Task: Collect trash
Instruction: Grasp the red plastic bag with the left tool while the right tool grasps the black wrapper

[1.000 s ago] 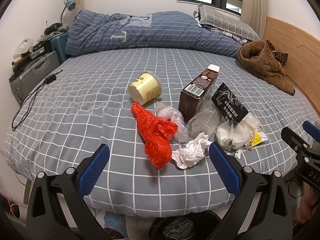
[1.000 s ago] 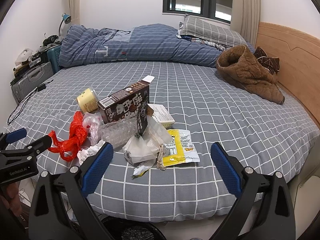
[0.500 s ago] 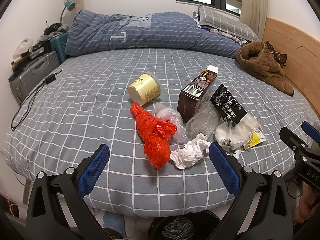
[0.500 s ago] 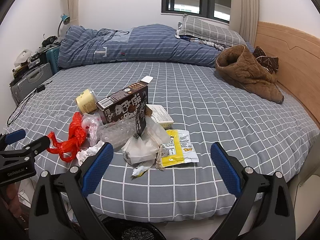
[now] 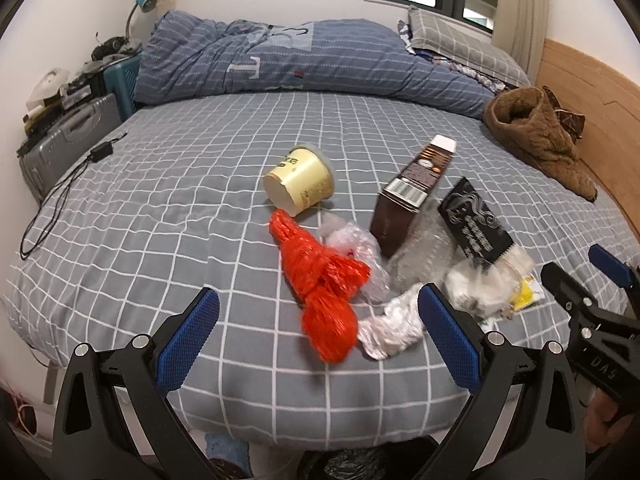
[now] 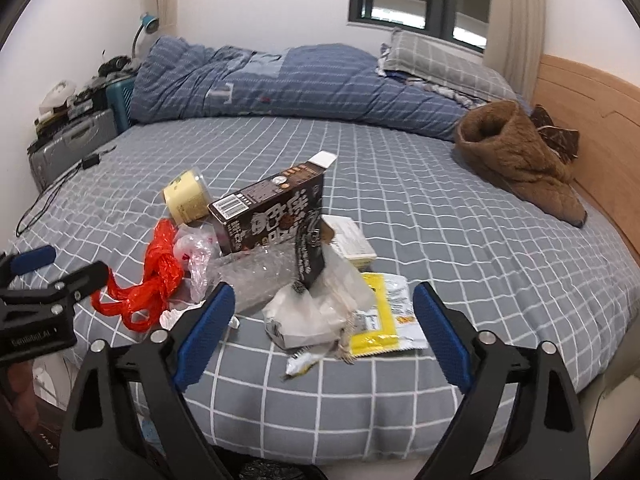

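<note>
a grey checked bed (image 5: 168,200) carries a red bag (image 5: 320,280), yellow cup (image 5: 302,184), brown carton (image 5: 412,196), crumpled tissue (image 5: 390,328), blue duvet (image 5: 304,60) and brown coat (image 5: 540,140).

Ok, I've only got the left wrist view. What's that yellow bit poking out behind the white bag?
Observer: A flat yellow packet, partly tucked under the white bag.
Operator: Anything hidden behind the carton?
Observer: Yes, a flat white box lies behind it, next to the black sachet.
Operator: Is the right gripper holding anything?
Observer: No. Its own camera shows the jaws wide open with nothing between them.
</note>
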`<act>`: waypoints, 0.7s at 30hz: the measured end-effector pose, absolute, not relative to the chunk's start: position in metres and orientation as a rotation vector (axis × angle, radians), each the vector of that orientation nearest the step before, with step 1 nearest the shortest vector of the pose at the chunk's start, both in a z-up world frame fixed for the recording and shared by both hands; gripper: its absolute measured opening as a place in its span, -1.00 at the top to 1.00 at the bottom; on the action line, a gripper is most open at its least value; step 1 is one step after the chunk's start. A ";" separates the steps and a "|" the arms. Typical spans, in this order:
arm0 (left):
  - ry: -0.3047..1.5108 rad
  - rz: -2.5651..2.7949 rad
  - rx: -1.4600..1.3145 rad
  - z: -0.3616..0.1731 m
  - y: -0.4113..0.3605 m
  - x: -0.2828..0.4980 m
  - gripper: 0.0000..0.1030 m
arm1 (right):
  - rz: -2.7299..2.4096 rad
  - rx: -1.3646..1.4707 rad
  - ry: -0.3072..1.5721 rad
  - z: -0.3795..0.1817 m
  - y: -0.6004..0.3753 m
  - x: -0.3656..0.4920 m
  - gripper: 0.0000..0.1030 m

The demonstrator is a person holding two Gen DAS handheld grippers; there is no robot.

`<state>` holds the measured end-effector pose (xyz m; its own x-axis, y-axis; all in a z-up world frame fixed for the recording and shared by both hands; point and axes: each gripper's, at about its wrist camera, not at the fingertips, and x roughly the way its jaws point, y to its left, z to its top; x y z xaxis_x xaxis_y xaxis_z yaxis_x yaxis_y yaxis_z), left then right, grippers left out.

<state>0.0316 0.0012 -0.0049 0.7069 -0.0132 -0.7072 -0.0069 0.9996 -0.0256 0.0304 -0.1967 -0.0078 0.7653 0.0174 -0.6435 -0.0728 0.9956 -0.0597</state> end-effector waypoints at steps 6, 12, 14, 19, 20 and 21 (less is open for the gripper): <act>0.813 0.008 -0.047 -0.016 0.011 0.058 -0.89 | 0.080 -0.052 0.747 -0.021 -0.196 0.060 -0.46; 0.857 0.012 -0.032 -0.034 0.014 0.079 -0.88 | 0.104 -0.038 0.796 -0.038 -0.193 0.091 -0.21; 0.875 0.016 -0.022 -0.041 0.014 0.085 -0.87 | 0.106 -0.032 0.808 -0.043 -0.193 0.098 -0.10; 0.909 0.009 -0.032 -0.056 0.018 0.098 -0.70 | 0.112 -0.004 0.840 -0.054 -0.195 0.116 0.20; 0.915 0.005 -0.041 -0.059 0.018 0.101 -0.68 | 0.114 0.003 0.847 -0.056 -0.196 0.118 0.30; 0.920 0.002 -0.046 -0.061 0.018 0.102 -0.64 | 0.113 0.009 0.854 -0.059 -0.197 0.121 0.36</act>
